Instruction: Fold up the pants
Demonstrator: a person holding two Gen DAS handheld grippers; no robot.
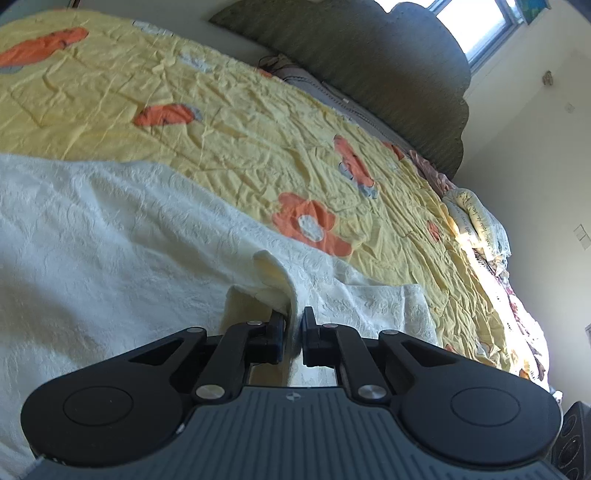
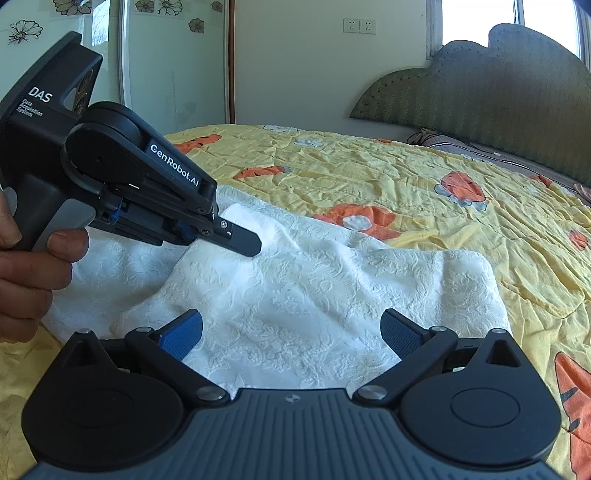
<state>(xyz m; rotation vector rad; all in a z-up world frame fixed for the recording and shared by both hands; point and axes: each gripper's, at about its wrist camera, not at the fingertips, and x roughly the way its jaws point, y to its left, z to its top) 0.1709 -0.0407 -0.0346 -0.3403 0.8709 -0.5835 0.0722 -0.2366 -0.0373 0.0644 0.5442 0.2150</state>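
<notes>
White textured pants (image 2: 314, 288) lie on a yellow flowered quilt (image 2: 424, 173). In the left wrist view the pants (image 1: 110, 229) fill the lower left. My left gripper (image 1: 294, 325) is shut on a raised fold of the pants' edge, lifted a little off the bed. In the right wrist view the left gripper (image 2: 251, 243) shows at the left, held in a hand, pinching the fabric. My right gripper (image 2: 291, 332) is open and empty, with blue pads (image 2: 181, 336), hovering just above the near edge of the pants.
The quilt (image 1: 221, 122) covers a bed with a green padded headboard (image 2: 480, 92) at the far end. Pillows (image 1: 476, 221) lie near the headboard. A wall with sockets (image 2: 360, 26) and a window stand behind.
</notes>
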